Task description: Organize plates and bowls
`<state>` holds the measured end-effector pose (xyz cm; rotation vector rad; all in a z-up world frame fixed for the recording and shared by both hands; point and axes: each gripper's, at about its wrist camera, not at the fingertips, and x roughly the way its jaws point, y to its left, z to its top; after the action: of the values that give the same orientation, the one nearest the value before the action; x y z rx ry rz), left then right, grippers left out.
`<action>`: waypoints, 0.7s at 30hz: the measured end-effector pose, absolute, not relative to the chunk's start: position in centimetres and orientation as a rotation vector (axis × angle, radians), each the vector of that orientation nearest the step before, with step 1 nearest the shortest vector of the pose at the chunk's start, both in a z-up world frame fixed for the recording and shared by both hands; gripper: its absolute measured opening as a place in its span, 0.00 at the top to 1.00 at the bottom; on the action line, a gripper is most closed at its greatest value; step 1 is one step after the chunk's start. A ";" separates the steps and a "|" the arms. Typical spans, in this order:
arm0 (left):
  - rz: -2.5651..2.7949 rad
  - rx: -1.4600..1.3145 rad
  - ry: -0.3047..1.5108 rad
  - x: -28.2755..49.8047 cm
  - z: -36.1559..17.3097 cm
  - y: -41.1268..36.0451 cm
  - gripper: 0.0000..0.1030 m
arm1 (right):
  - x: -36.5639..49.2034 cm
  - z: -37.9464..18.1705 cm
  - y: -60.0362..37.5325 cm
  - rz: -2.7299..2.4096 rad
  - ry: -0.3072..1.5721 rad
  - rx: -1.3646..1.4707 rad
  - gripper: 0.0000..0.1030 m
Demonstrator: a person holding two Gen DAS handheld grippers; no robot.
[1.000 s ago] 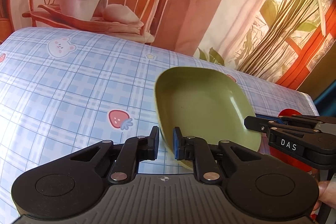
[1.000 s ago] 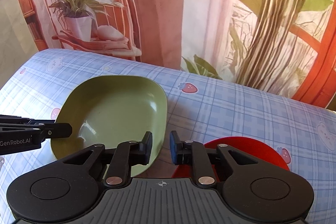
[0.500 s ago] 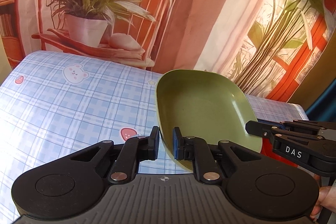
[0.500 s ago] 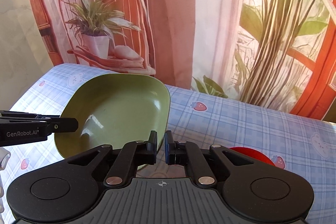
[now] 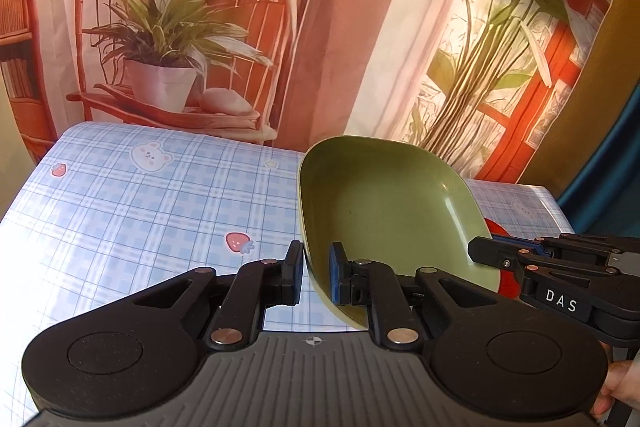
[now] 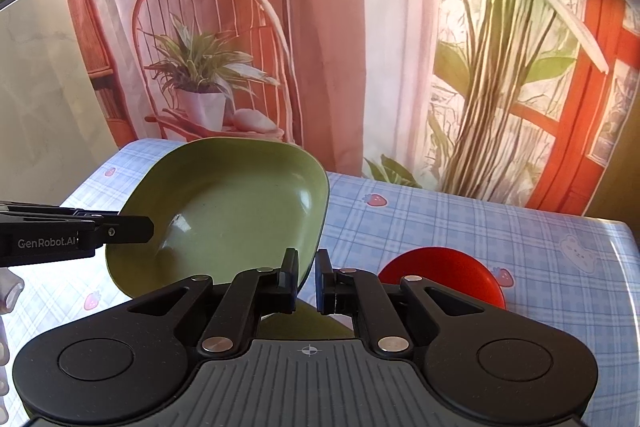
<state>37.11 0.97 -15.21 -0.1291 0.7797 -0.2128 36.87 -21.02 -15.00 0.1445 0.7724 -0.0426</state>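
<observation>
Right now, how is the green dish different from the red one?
The green dish is held up off the table, each hand-held gripper pinching its rim; the red dish lies on the checked tablecloth. The green dish looks squarish with rounded corners and tilted; the red dish looks round and flat. Both are plain, one colour and empty.

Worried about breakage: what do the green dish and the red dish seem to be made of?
Green dish: probably plastic or melamine, with a thin rim, an even colour and soft satin highlights. Red dish: glossy and uniformly red, perhaps plastic, but it is mostly hidden, so I cannot be sure.
</observation>
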 end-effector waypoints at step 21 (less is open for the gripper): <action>-0.309 -0.034 0.836 31.7 -16.7 -1.5 0.85 | 26.7 -16.5 -20.5 -0.084 0.753 0.216 0.90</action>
<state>31.72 -1.49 -16.70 -0.0343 0.8358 -0.3085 26.75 -20.49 -16.48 0.2160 0.7533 -0.0840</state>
